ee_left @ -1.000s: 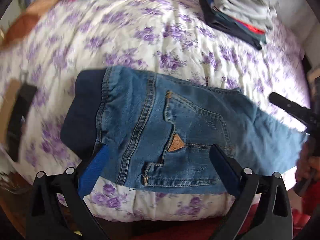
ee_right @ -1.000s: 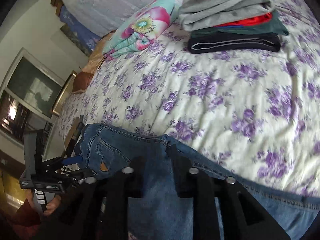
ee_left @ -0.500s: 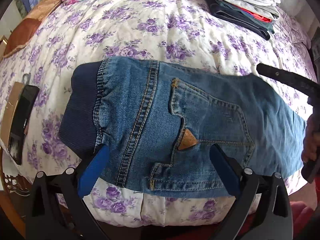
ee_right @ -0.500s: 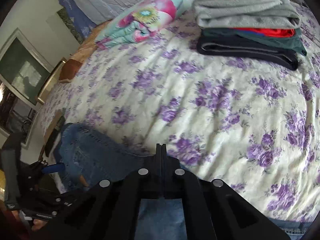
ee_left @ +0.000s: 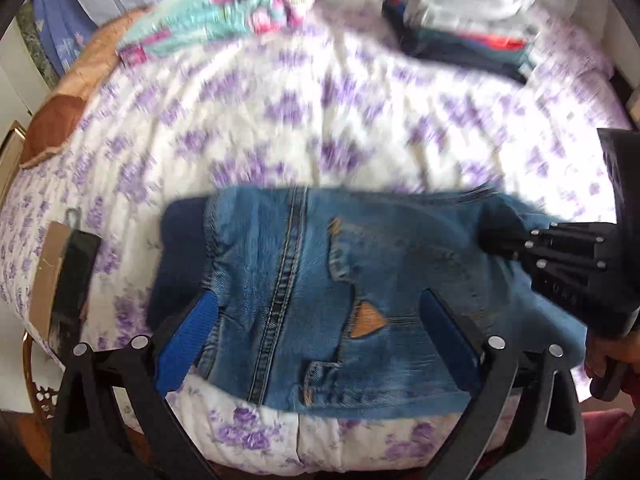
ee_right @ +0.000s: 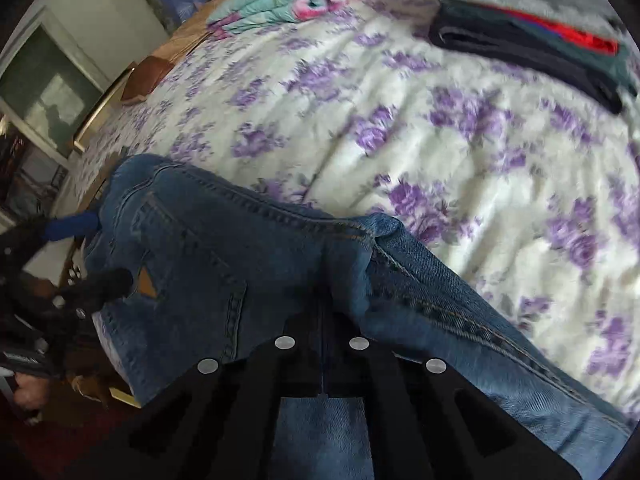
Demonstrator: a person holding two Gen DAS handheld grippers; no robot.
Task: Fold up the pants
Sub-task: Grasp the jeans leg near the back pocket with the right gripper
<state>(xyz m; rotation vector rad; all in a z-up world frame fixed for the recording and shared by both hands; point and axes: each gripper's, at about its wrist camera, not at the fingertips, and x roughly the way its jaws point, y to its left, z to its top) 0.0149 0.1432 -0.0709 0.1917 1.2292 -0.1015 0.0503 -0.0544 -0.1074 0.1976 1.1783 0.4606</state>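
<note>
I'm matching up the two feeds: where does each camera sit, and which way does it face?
Left wrist: on the left gripper, jaws open, looking steeply down at the jeans on the bedspread; a hand shows at right.
Right wrist: on the right gripper, shut on a denim fold, facing across the bed.
Shared: jeans, bedspread, folded clothes stack, each other's gripper.

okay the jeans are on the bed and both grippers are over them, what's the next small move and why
Probably draw the right gripper toward the waistband, carrying the leg over. Its jaws look shut on a raised fold of the jeans, while the left gripper is open over the seat, so it could press down there.
</note>
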